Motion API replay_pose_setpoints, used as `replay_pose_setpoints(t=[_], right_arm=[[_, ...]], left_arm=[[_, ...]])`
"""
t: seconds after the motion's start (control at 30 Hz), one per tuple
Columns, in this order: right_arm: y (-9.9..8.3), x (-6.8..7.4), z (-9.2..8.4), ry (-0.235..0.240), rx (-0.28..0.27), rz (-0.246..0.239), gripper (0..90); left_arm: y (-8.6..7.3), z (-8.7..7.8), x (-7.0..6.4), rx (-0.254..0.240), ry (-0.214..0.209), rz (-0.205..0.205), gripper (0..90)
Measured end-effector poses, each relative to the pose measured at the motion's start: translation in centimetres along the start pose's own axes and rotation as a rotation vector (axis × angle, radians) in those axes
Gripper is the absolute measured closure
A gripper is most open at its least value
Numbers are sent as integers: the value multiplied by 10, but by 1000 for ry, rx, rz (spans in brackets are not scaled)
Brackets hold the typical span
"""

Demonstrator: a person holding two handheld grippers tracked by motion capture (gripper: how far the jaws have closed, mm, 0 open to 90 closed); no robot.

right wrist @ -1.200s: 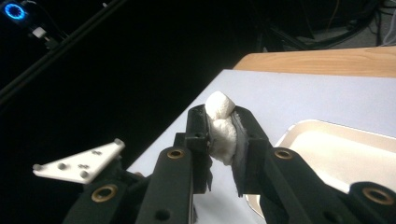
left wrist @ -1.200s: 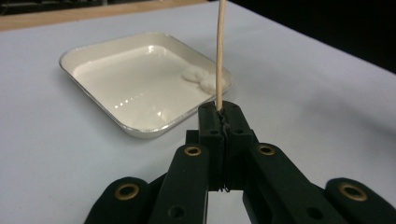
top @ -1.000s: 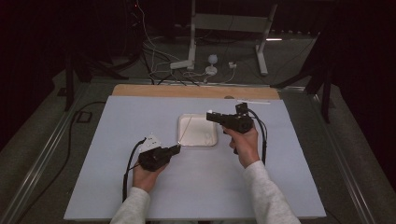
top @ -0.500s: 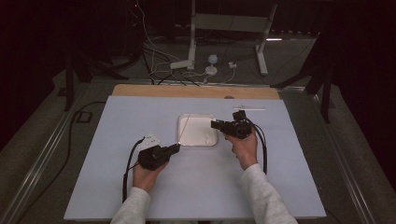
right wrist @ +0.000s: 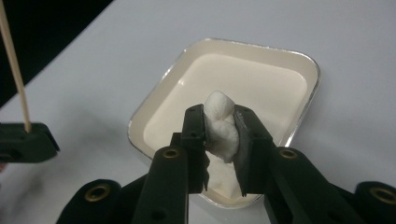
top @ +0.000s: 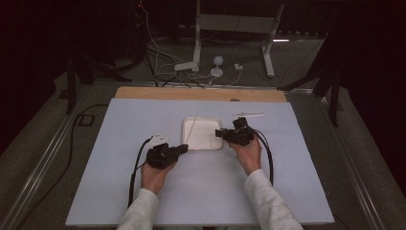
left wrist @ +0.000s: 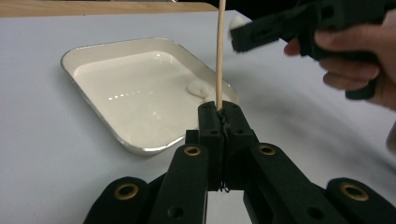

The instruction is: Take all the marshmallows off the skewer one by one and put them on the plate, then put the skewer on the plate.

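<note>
Setting: a person works at a table (top: 95, 158) with a pale sheet on it, 1 gripper in each hand, forearms in white sleeves.
Tray: a shallow white tray (top: 218, 143) with a metal rim lies flat near the middle of the table, between the 2 grippers. In the left gripper view, tray (left wrist: 88, 107); in the right gripper view, tray (right wrist: 303, 70).
Left gripper: left gripper (top: 181, 149) sits just left of the tray's near left corner, low over the table. Its jaws are fully closed on a thin wooden stick (left wrist: 220, 51).
Stick: held at its lower end between the jaw tips (left wrist: 223, 114), standing nearly upright. In the high view it shows as a thin line, stick (top: 193, 127), over the tray's left part. In the right gripper view it rises at the far left, stick (right wrist: 14, 70).
Right gripper: right gripper (top: 219, 132) is at the tray's right edge, pointing left over it. Its jaws are nearly closed and pinch a white soft lump (right wrist: 220, 128).
Lump: squeezed between the 2 pads, its top bulging above the tips (right wrist: 219, 116), above the tray's near side. In the left gripper view a bit of the lump (left wrist: 238, 21) shows at the right gripper's tip.
Tray contents: 1 more white piece (left wrist: 200, 87) lies on the tray floor near its right rim.
Other: a pale flat strip (top: 248, 114) lies on the table beyond the right gripper.
</note>
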State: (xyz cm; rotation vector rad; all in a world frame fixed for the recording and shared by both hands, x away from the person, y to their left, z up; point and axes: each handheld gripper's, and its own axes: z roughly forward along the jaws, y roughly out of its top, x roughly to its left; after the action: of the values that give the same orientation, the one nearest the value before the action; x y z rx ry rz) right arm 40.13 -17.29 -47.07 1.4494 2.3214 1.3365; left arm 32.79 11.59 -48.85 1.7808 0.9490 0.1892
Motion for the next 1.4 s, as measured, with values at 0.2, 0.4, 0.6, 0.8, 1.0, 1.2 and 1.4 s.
replay_pose_setpoints(t=[0.2,0.4,0.6,0.8,1.0,1.2,1.4], right_arm=[[-4,-2,9,-33,41,-5,755],[-12,-6,18,-68,73,3,638],[-16,-9,18,-74,64,24,380],[-12,-8,5,-66,12,14,218],[-10,-2,-6,-42,-13,-5,171],[-11,4,-17,-14,-32,-18,151],[-14,9,-27,4,-50,-36,147]], left_arm=[[3,3,1,-3,4,-12,900],[7,7,1,-12,12,-20,900],[10,13,1,-2,25,-37,900],[14,20,2,-5,31,-61,900],[17,27,4,-6,44,-84,899],[18,34,6,-2,61,-114,900],[20,40,8,9,77,-136,899]])
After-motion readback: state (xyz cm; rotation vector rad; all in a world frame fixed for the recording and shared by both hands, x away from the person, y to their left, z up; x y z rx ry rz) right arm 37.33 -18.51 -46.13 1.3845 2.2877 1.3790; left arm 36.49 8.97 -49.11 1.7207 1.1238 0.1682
